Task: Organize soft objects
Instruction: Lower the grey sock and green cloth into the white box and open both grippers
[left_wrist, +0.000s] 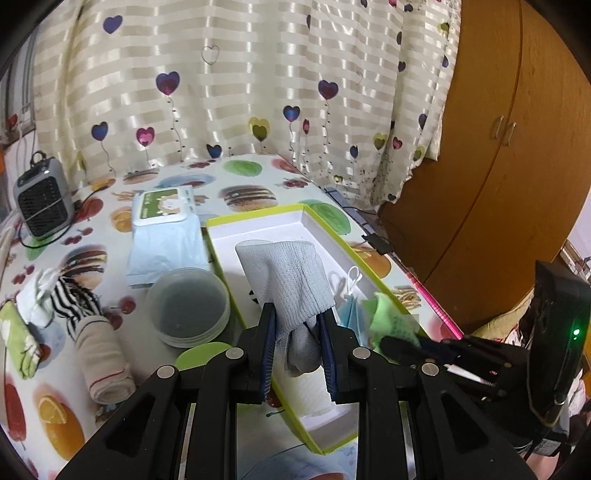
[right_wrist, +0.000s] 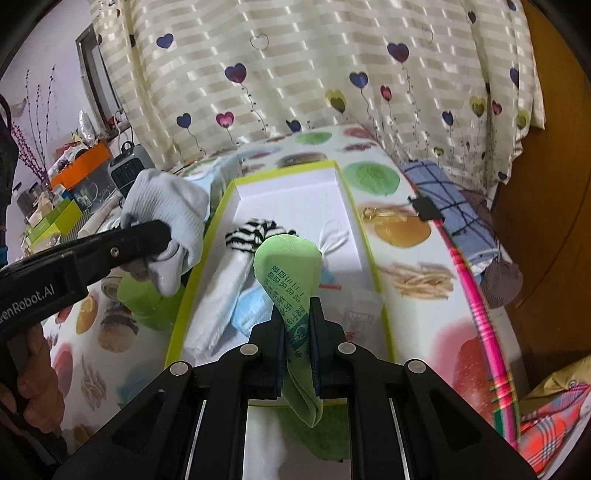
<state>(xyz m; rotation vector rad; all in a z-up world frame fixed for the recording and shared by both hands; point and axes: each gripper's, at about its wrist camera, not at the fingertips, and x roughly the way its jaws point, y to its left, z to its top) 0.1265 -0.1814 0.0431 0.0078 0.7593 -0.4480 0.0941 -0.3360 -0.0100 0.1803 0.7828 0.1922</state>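
Grey knit fills the centre of the left wrist view: the left gripper (left_wrist: 297, 321) is clamped on a pale grey sock (left_wrist: 286, 280), which stands up over the white floor of the lime-edged box (left_wrist: 258, 216) and hides part of its middle. At the far left of that frame a small grey heater (left_wrist: 42, 199) sits by the edge of the fruit-print tablecloth (left_wrist: 55, 417), then a green towel (left_wrist: 14, 339) cut off by the lens rim, a striped cloth (left_wrist: 70, 302) and a rolled beige sock (left_wrist: 103, 365). Right of these come a pale blue wipes pack (left_wrist: 166, 236), its label too small to read, and a clear round lid (left_wrist: 188, 308) just beside the box's left wall. The far half of the box floor lies bare; a blue face mask (left_wrist: 351, 314) lies near the right wall. In the right wrist view a hand (right_wrist: 33, 373) at lower left grips the handle marked "enRobot.AI", its first letters cut off. Toward the middle, a white cloth (right_wrist: 218, 295) lies in the box under a striped piece (right_wrist: 251, 230). The right gripper (right_wrist: 298, 332) is closed tight on a green sock (right_wrist: 286, 258) printed with dark green characters I cannot make out, held above the box's near end. At the right a pink hoop (right_wrist: 476, 306) follows the table edge.
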